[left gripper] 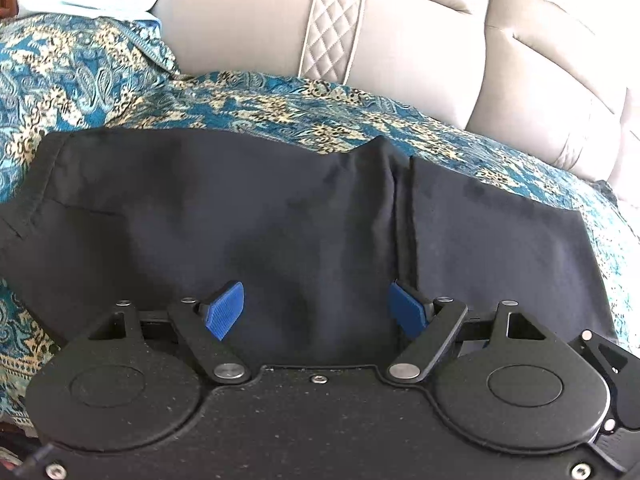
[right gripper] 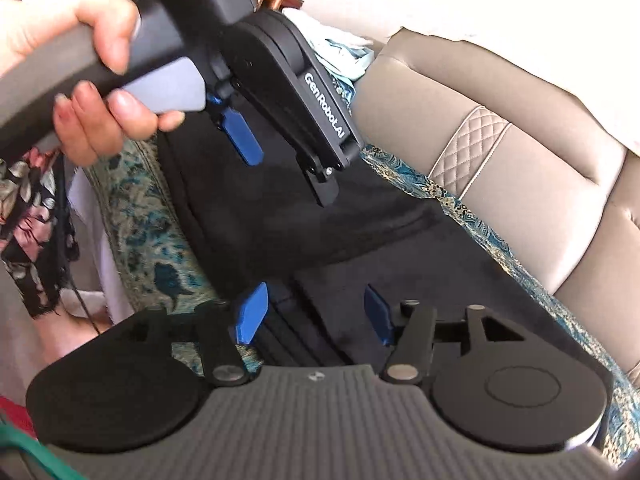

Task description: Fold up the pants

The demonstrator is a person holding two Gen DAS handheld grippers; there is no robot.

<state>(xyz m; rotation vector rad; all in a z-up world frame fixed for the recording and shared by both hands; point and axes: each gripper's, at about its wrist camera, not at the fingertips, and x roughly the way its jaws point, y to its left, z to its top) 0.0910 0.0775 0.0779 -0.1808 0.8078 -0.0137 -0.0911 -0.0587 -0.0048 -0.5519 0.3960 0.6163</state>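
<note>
2 grippers spread over the dark pants (left gripper: 280,208), nothing pinched.

The pants lie flat on the patterned teal cover (left gripper: 100,80) of a beige sofa (left gripper: 420,40), long axis running across the left wrist view, with a raised crease (left gripper: 394,184) right of centre. The left gripper (left gripper: 320,312) hangs just above the near edge, pads wide, cloth below but not pressed. The right gripper (right gripper: 316,312) stands open over the stacked folded edge at the pants' end; a hand (right gripper: 80,60) carries the other tool beyond it. Judged nearer a graspable edge: the right gripper.
</note>
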